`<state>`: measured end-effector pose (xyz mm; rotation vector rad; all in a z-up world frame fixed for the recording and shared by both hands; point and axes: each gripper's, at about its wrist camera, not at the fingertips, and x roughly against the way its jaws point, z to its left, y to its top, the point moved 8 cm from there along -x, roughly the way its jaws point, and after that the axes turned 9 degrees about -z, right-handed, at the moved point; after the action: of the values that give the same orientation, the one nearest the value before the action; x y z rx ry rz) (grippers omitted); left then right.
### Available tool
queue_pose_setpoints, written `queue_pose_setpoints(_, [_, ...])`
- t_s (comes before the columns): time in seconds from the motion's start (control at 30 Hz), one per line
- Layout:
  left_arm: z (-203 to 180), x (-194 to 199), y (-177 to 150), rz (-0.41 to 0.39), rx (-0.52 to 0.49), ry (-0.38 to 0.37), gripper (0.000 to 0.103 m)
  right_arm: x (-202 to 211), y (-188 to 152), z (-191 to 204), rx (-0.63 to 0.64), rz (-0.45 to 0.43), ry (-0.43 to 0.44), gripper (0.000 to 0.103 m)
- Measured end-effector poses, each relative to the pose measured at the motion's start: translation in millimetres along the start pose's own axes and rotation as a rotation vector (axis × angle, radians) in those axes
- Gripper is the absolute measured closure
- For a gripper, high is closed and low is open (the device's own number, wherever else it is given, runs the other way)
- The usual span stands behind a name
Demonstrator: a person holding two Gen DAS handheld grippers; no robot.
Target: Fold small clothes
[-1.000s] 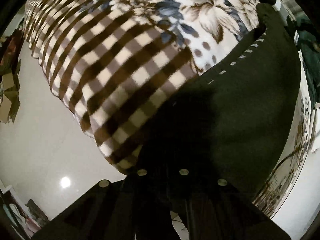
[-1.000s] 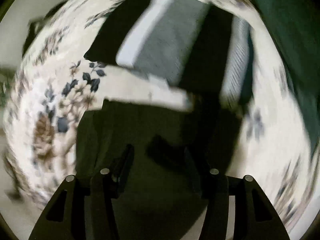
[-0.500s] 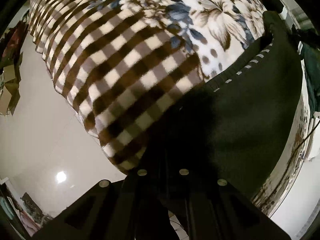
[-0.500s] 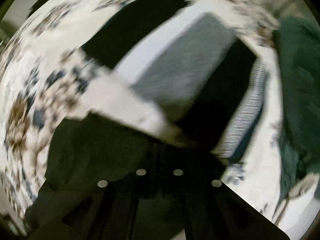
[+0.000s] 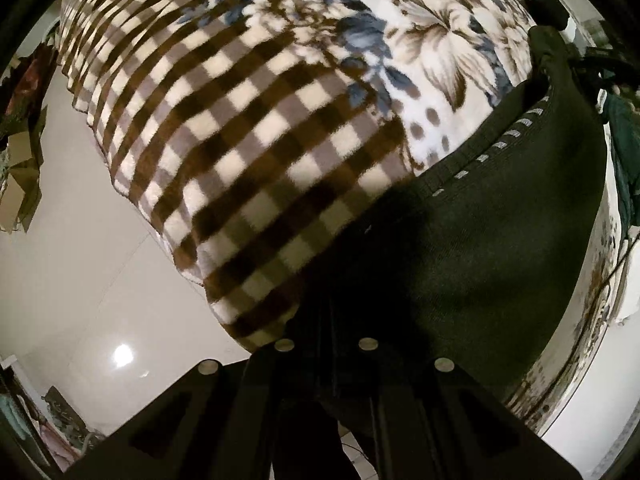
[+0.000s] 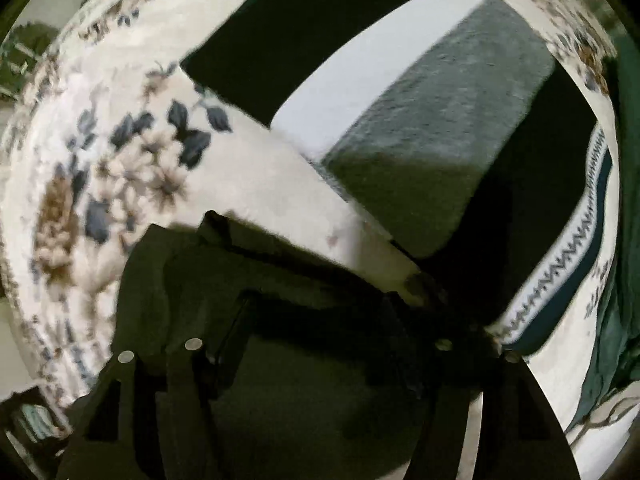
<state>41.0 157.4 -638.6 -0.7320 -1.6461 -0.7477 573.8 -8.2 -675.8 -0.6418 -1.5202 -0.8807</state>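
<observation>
- Pale glossy floor (image 5: 80,272) fills the lower left of the left wrist view, with one bright light reflection on it; above it a bed is covered by a blanket (image 5: 248,128) in brown-and-cream checks and blue-brown flowers.
- Nearest in the left wrist view, the left gripper (image 5: 328,344) sits at bottom centre with its jaws pressed together, pinching an edge of the dark garment (image 5: 500,264).
- That garment spreads from the jaws up toward the upper right of the frame, draped over the blanket's edge; one row of small pale dashes runs along its upper hem.
- In the right wrist view, the right gripper (image 6: 320,352) is at the bottom, jaws spread wide after just opening; dark cloth (image 6: 304,400) lies under and between them, and the pads do not press on it.
- This dark garment lies in the lower left and centre of that frame, on the flowered blanket (image 6: 120,168).
- Farther up, a folded stack (image 6: 440,128) shows black, white and grey layers; the exact number of pieces cannot be told.
- One white band with a zigzag pattern (image 6: 568,256) runs along the right side, beside dark teal cloth (image 6: 628,200) at the frame's right edge.
- No readable writing or label shows in either view.
</observation>
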Motion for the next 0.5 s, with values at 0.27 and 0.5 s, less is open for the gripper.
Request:
queue_pose_setpoints(0.27, [-8.6, -0.4, -1.7, -0.004, 0.003, 0.005, 0.102, 23.8, -6.4, -21.8, 0.012, -0.121, -0.164, 0.1])
queue_pose_setpoints(0.5, [-14.5, 5.2, 1.1, -0.012, -0.001, -0.003, 0.102, 36.8, -23.6, -63.1, -0.066, -0.108, -0.293, 0.101])
